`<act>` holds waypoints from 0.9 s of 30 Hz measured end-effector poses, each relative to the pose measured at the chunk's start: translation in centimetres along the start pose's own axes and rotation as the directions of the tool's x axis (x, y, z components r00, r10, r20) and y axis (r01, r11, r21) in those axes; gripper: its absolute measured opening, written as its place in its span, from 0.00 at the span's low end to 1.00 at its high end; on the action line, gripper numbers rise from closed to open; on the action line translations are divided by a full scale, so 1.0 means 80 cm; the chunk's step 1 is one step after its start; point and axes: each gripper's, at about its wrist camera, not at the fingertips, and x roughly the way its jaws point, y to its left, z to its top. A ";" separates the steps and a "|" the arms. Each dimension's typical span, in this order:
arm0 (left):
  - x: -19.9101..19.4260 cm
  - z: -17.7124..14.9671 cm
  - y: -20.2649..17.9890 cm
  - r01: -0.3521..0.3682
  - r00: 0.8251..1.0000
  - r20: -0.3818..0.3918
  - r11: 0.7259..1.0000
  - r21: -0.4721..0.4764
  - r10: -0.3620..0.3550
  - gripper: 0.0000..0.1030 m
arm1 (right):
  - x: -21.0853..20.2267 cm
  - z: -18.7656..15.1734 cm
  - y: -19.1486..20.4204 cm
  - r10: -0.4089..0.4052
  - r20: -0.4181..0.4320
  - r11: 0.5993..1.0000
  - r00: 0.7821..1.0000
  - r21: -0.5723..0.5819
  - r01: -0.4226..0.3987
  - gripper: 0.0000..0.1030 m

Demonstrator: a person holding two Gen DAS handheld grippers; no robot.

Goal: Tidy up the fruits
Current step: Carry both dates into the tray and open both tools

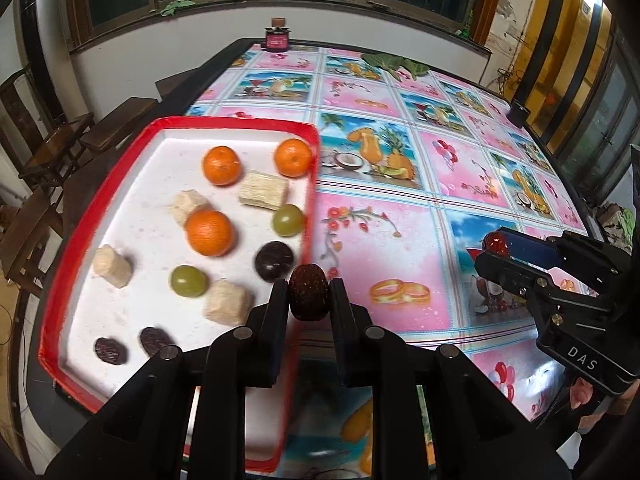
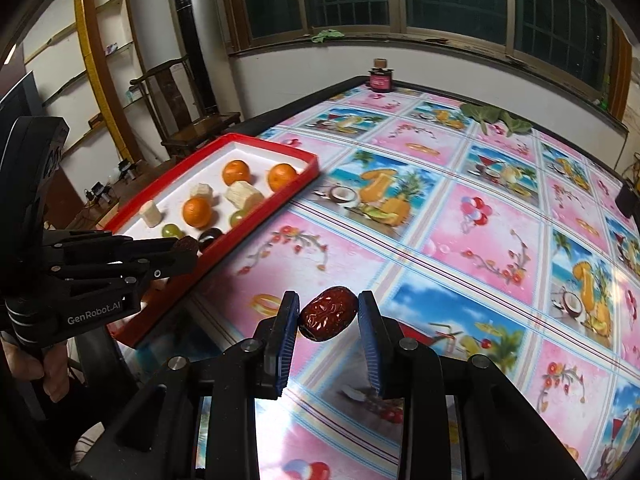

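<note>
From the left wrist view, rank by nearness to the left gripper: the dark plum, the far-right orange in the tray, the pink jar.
1. dark plum, just left of the jaws, in the tray.
2. far-right orange, tray's far corner.
3. pink jar, table's far edge.

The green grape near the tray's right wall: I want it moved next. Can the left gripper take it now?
Probably not yet: the left gripper is shut on a dark date. The grape itself lies uncovered.

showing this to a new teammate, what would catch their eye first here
Each tool grips a wrinkled red date: the left tool over the near right rim of the red tray, the right tool above the bright pink fruit-print tablecloth. The white tray floor, at the table's left, holds three oranges, green grapes and pale sugarcane chunks.
</note>
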 end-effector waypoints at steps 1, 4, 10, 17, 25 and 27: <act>-0.003 0.000 0.007 -0.001 1.000 0.003 1.000 -0.010 0.001 0.17 | 0.001 0.002 0.004 0.006 0.000 1.000 1.000 -0.005 -0.006 0.30; -0.010 -0.001 0.028 -0.011 1.000 0.013 0.999 -0.040 0.011 0.17 | 0.003 0.008 0.017 0.045 0.002 0.999 0.999 -0.015 -0.045 0.30; -0.022 -0.008 0.084 -0.043 0.999 0.025 0.991 -0.129 0.047 0.17 | 0.011 0.023 0.052 0.146 0.000 0.988 0.989 -0.056 -0.145 0.30; -0.028 -0.016 0.141 -0.071 0.997 0.026 0.974 -0.215 0.079 0.17 | 0.035 0.039 0.089 0.236 -0.034 0.967 0.971 -0.089 -0.238 0.30; -0.017 -0.026 0.166 -0.071 0.997 0.007 0.964 -0.257 0.075 0.17 | 0.068 0.064 0.125 0.319 -0.085 0.939 0.944 -0.104 -0.327 0.30; -0.011 -0.025 0.171 -0.072 0.997 -0.002 0.962 -0.263 0.074 0.18 | 0.077 0.071 0.141 0.337 -0.103 0.930 0.936 -0.117 -0.348 0.30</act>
